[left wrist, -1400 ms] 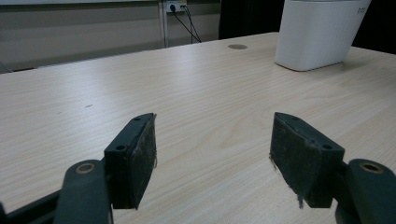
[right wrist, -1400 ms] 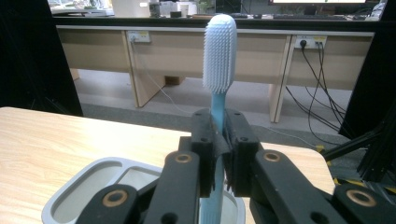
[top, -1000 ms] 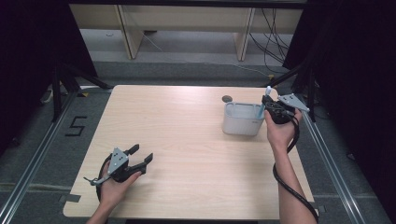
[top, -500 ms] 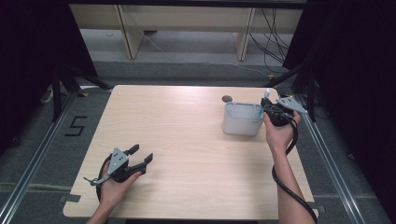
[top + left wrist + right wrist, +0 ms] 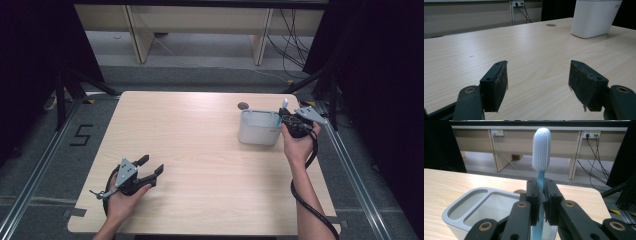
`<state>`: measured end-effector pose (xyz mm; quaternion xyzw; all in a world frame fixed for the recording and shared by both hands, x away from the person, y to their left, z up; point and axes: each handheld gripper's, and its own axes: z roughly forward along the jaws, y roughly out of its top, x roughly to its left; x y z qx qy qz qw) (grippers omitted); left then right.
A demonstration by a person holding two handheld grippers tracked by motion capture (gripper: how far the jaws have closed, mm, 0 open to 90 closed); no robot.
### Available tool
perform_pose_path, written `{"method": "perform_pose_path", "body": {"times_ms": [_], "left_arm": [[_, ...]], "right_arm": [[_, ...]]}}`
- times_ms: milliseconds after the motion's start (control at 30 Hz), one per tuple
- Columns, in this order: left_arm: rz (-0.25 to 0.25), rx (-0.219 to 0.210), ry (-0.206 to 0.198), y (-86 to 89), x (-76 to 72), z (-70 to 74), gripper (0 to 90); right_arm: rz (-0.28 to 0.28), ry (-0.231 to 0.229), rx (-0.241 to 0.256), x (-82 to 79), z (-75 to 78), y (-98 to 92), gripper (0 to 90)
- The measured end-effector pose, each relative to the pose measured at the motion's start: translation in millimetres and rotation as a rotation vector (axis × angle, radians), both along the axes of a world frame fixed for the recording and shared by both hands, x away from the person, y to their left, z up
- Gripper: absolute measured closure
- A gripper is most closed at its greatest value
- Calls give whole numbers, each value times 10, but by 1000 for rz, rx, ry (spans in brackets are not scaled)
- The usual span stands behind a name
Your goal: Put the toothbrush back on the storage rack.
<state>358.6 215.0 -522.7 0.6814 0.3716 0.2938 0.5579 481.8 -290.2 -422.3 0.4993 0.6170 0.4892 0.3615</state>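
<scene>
High view: the right claw point(image 5: 286, 118) sits at the far right of the wooden counter point(image 5: 200, 150), held by the person's right hand point(image 5: 297, 144) right against the right-hand end of a white holder point(image 5: 258, 128). A pale blue toothbrush point(image 5: 284, 105) stands upright out of this claw, its head above the holder's rim. A small round hole point(image 5: 243, 106) in the counter lies just beyond the holder, away from the claw. The left claw point(image 5: 152, 166) rests low on the counter's near left part, well apart from the holder, in the person's left hand point(image 5: 122, 197), its 2 jaws spread.

Left gripper view: the left claw point(image 5: 537, 78) has its 2 jaws wide apart with bare counter point(image 5: 499, 45) between them. The white holder point(image 5: 595, 17) stands far ahead and to the right of it, the round hole point(image 5: 551, 25) to the holder's left.

Right gripper view: the right claw point(image 5: 541, 203) is pressed together on the toothbrush point(image 5: 541, 157), pinching its blue handle. The brush is upright, its bristled head above the jaws and its lower handle running down past them. The holder point(image 5: 461, 206) lies just below and to the left of the claw, showing 2 compartments. Which one the handle is over cannot be told.
</scene>
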Motion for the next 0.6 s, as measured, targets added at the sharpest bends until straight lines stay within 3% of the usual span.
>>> {"method": "perform_pose_path", "body": {"times_ms": [200, 367, 400, 433, 533, 600], "left_arm": [[3, 1, 2, 2, -1, 1, 310], [2, 0, 1, 4, -2, 1, 310], [1, -1, 1, 4, -2, 0, 310], [1, -3, 0, 1, -2, -1, 310], [1, -1, 0, 1, -1, 0, 310], [0, -1, 1, 0, 0, 0, 310]], "right_arm": [[8, -7, -21, 1, -26, -10, 839], [16, 0, -14, 0, -62, -8, 839], [-1, 14, 8, -20, -64, 15, 839], [5, -3, -17, -10, -73, -2, 839], [8, 0, -22, -16, -85, -3, 838], [-3, 11, 6, -30, -93, 17, 838]]}}
